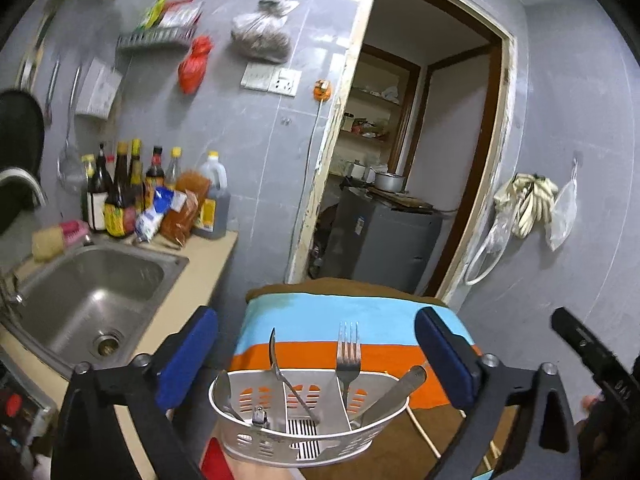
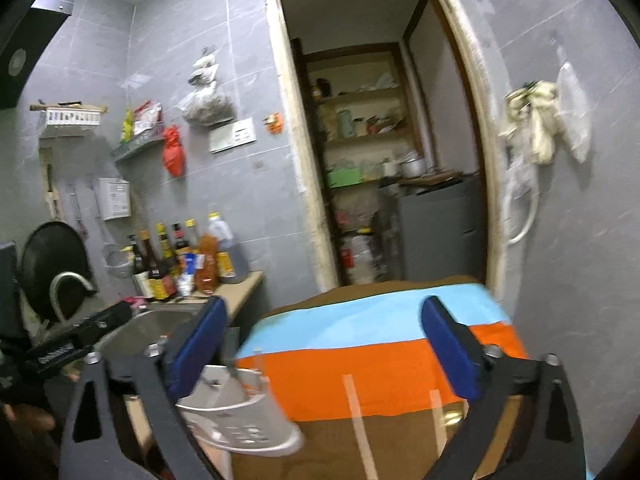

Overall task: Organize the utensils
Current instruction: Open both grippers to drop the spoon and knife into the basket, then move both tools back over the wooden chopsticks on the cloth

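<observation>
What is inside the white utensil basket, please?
The basket holds a fork, two spoons and a knife handle, all standing or leaning. Their lower ends are hidden by its wall.

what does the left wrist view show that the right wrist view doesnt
Only the left wrist view shows the caddy's contents: a fork, two spoons and a knife handle standing in the compartments, plus the sink basin. Only the right wrist view shows the white strips on the brown cloth and the pantry shelves. Both show the white utensil caddy, the striped cloth, the sauce bottles and open blue-padded grippers: left, right.
</observation>
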`<state>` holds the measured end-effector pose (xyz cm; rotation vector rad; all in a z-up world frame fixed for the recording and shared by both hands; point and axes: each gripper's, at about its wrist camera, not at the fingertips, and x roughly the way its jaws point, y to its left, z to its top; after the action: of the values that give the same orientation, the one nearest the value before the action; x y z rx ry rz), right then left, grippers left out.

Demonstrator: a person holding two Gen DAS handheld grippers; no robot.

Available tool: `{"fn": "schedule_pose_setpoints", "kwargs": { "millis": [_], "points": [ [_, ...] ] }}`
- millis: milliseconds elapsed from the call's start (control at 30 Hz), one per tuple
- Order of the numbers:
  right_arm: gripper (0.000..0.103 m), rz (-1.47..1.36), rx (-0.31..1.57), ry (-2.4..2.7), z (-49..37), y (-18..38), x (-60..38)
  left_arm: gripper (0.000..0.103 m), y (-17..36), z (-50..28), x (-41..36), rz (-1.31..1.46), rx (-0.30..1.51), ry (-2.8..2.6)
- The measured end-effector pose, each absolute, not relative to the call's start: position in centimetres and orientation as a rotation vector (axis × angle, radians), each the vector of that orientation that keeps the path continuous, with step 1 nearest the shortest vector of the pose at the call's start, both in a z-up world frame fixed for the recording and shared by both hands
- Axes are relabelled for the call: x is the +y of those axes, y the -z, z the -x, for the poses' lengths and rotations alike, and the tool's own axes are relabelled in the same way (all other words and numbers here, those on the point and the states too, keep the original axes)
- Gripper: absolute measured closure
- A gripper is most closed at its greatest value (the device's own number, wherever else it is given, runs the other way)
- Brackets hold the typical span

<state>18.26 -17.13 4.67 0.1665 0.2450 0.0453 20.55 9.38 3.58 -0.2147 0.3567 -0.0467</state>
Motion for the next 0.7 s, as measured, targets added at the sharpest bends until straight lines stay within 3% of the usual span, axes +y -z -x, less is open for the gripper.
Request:
{"fn": "schedule_pose_setpoints", "kwargs": {
  "millis": [267,700],
  "points": [
    [0.002,-0.094,0.204,0.071,-15.3,-5.8,-22.4,0.001,-4.2,-19.3,3.8,0.115,0.338,0.101],
    [0.002,-0.075,0.306,0.127,-16.3,-4.2,-31.0,0.001,-2.6,-20.0,-5.5,0.081,0.345,0.169]
  ]
}}
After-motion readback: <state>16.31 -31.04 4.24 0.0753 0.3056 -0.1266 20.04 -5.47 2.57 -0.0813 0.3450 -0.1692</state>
